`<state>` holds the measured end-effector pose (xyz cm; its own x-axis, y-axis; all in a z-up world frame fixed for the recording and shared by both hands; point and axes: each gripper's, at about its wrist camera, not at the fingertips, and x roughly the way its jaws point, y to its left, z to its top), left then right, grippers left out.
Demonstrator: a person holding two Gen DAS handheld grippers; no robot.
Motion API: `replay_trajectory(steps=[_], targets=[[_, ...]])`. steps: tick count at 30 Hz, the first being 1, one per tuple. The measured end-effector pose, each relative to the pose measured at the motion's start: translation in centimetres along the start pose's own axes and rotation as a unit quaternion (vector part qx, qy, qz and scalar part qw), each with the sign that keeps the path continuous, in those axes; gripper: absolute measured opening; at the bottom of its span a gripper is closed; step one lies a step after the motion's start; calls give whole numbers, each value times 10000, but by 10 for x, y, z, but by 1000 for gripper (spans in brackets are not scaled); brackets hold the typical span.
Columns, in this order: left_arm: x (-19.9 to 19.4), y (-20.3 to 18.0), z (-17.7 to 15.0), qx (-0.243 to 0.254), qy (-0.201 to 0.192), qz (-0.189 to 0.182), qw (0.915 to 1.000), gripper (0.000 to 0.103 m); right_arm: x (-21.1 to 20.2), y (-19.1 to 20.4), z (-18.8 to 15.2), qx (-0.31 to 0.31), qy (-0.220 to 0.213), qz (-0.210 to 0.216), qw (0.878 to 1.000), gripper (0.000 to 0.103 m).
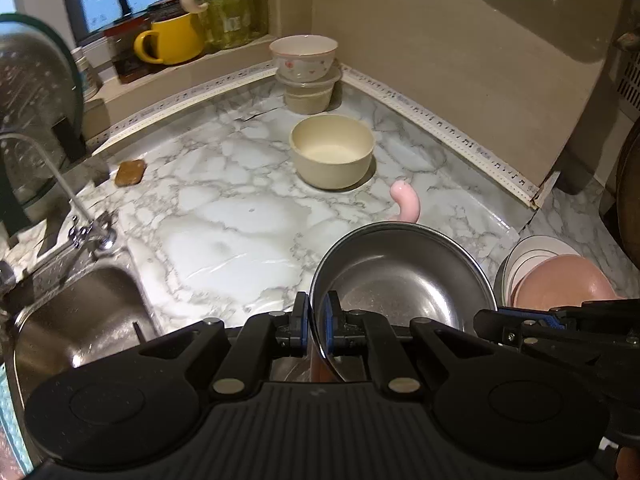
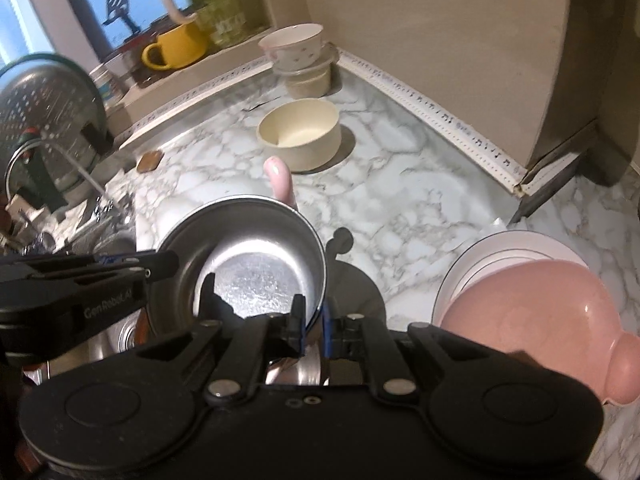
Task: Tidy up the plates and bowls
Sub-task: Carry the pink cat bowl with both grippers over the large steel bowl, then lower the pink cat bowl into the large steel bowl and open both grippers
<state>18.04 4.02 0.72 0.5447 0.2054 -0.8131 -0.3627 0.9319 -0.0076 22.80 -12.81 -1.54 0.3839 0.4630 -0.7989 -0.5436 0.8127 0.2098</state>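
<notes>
A steel bowl [image 1: 404,276] is held above the marble counter's front edge. My left gripper [image 1: 318,320] is shut on its left rim. My right gripper [image 2: 314,326] is shut on its right rim, and the bowl shows in the right wrist view [image 2: 248,256]. A cream bowl [image 1: 332,156] stands alone on the counter behind it. A flowered white bowl [image 1: 304,58] sits stacked on a clear tub in the back corner. A pink bowl [image 2: 532,316] lies on white plates [image 2: 516,242] at the right.
A steel sink [image 1: 76,320] with a tap [image 1: 60,176] lies at the left. A colander [image 2: 44,116] stands behind it. A yellow mug [image 1: 168,40] and a glass jug [image 1: 224,0] stand on the sill. A pink handle tip [image 1: 406,200] pokes up behind the steel bowl.
</notes>
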Motion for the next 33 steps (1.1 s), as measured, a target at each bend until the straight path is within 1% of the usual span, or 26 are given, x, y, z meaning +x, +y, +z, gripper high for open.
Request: replay_trajectory(steps=[3, 8, 19, 23, 29, 33], targets=[[-3, 5, -7, -99, 97, -20, 9999, 7, -2, 4, -5, -5, 65, 50, 10000, 9], [-10, 10, -18, -75, 102, 0, 9999, 7, -5, 11, -13, -99, 151, 126, 9998, 9], [-1, 23, -42, -159, 442, 66, 9989, 7, 8, 26, -31, -305, 506, 162, 9981, 10], [-1, 23, -46, -105, 425, 92, 9990, 7, 8, 28, -34, -332, 566, 189, 9977, 10], [8, 24, -51, -128, 655, 62, 9978, 7, 16, 28, -40, -320, 776, 203, 9963, 10], [12, 22, -53, -78, 666, 88, 9977, 7, 17, 28, -43, -333, 788, 206, 9961, 10]])
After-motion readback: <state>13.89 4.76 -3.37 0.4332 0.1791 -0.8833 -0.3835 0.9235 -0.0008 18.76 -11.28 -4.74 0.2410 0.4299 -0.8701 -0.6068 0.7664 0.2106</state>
